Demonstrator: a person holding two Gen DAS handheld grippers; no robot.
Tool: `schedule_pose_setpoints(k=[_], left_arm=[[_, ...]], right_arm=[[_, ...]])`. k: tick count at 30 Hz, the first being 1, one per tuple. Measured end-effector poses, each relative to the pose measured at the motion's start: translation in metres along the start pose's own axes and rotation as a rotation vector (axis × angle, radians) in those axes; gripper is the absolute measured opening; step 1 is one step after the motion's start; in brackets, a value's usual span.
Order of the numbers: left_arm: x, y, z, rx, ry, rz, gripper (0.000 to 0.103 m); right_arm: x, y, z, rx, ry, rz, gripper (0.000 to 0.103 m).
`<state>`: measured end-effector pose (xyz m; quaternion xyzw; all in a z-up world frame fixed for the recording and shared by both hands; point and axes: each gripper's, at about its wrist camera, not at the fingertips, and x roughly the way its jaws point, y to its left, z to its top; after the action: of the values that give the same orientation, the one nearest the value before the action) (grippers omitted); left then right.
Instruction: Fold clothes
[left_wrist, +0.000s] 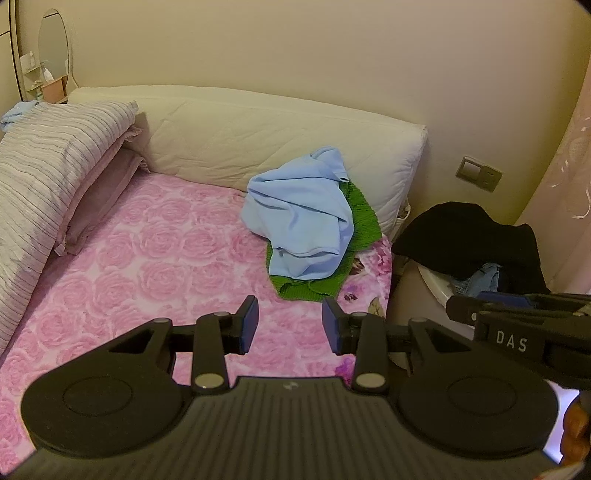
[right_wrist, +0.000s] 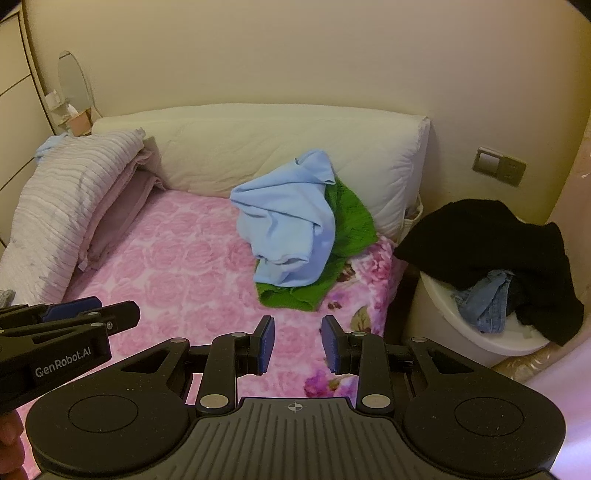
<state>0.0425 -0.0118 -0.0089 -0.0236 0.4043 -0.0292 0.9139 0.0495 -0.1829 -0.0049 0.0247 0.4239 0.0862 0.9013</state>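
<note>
A crumpled light blue garment (left_wrist: 301, 218) (right_wrist: 286, 225) lies on top of a green knitted garment (left_wrist: 360, 218) (right_wrist: 351, 218), heaped on the pink rose-patterned bed cover (left_wrist: 166, 258) (right_wrist: 177, 266) near the bed's right edge, against the white headboard cushion. My left gripper (left_wrist: 290, 325) hovers over the cover short of the heap, open, with nothing between its blue pads. My right gripper (right_wrist: 297, 339) hovers beside it, also open and empty. Each gripper shows at the edge of the other's view.
A white basket (right_wrist: 480, 332) right of the bed holds a black garment (right_wrist: 480, 236) (left_wrist: 469, 236) and something denim (right_wrist: 487, 299). Folded striped bedding (left_wrist: 48, 173) (right_wrist: 70, 199) is stacked along the bed's left side. A wall socket plate (left_wrist: 478, 173) sits behind the basket.
</note>
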Motion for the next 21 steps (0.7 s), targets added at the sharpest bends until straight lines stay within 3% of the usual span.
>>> schedule_pose_setpoints(k=[21], left_arm=[[0.006, 0.019, -0.005, -0.023, 0.012, -0.023, 0.033]], right_arm=[[0.011, 0.016, -0.001, -0.032, 0.032, -0.026, 0.032]])
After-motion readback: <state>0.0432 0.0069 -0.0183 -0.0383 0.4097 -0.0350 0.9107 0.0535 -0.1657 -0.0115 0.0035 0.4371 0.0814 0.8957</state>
